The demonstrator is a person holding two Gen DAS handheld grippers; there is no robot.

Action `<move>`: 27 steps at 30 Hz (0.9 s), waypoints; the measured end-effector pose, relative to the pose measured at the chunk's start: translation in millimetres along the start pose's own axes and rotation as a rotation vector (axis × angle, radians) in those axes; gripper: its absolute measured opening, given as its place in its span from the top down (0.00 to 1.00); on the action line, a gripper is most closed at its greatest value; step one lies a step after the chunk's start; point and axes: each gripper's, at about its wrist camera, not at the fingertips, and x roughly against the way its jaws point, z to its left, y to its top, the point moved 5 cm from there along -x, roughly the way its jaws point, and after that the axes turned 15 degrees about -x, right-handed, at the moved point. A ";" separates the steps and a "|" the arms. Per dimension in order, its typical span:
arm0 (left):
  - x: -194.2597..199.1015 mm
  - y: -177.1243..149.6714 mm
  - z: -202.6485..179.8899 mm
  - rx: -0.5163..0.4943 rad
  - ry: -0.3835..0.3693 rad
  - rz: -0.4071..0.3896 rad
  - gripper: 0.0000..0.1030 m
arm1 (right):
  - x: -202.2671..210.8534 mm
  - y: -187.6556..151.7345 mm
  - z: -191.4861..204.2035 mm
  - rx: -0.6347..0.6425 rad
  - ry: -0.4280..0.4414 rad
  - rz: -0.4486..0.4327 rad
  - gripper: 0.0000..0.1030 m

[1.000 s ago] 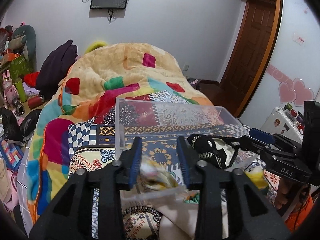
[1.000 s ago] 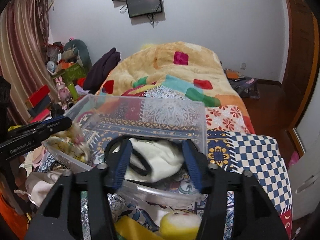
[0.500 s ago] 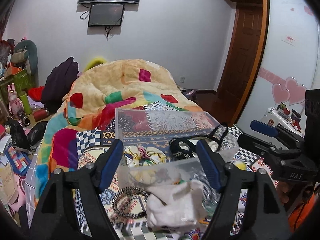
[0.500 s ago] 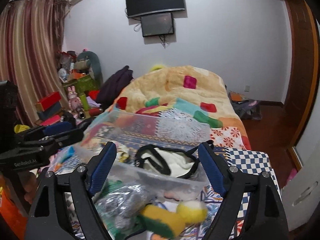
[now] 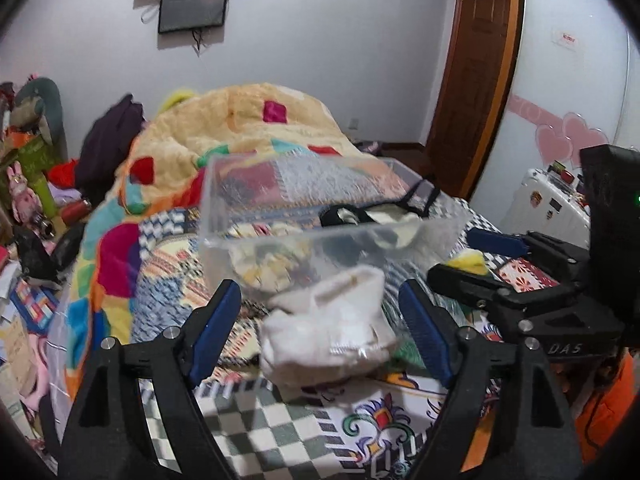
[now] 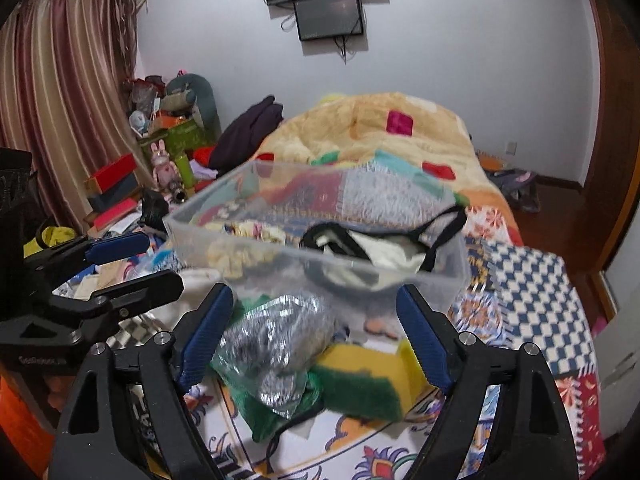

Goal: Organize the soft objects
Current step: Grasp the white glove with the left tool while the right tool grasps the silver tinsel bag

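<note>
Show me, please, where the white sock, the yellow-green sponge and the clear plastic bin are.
white sock (image 5: 328, 332), left wrist view, middle of its body.
yellow-green sponge (image 6: 360, 384), right wrist view, green scrub face.
clear plastic bin (image 6: 280, 258), right wrist view, near wall.

White letters reading "DAS" are printed on the black body of the right gripper (image 5: 472, 256), seen at the right edge of the left wrist view. In the right wrist view, faint pale lettering sits on the black body of the left gripper (image 6: 132, 260) at the left edge, too blurred to read. A small sign (image 5: 564, 37) on the white panel beside the door carries red marks, unreadable.
</note>
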 end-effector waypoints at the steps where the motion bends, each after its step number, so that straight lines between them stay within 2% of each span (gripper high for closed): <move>1: -4.5 -3.7 -2.0 0.002 -0.006 0.014 0.21 | -2.6 -3.2 -0.1 -0.002 0.007 0.016 0.21; 6: -12.5 -14.3 0.1 0.020 -0.019 0.033 0.21 | -13.7 -13.9 -0.2 0.001 0.011 0.064 0.21; 8: -12.1 -17.4 0.6 0.030 -0.033 0.028 0.25 | -14.3 -15.9 2.4 0.007 0.019 0.066 0.25; 10: -11.8 -18.4 0.0 0.032 -0.045 0.026 0.31 | -14.4 -17.9 5.0 0.014 0.029 0.073 0.33; 14: -11.6 -18.8 -1.4 0.029 -0.063 0.024 0.45 | -17.4 -22.4 7.7 0.021 0.050 0.096 0.44; 16: -11.2 -19.0 -2.6 0.027 -0.071 0.022 0.57 | -19.7 -24.6 8.4 0.024 0.058 0.114 0.54; 18: -10.5 -19.1 -4.6 0.022 -0.085 0.020 0.63 | -20.9 -26.3 9.5 0.027 0.060 0.122 0.61; 22: -6.4 -17.4 -8.3 0.003 -0.079 0.012 0.72 | -16.9 -25.3 11.8 0.029 0.073 0.114 0.76; 27: 5.8 -11.2 -5.1 0.008 -0.073 -0.021 0.75 | -10.4 -22.0 14.3 0.032 0.087 0.094 0.80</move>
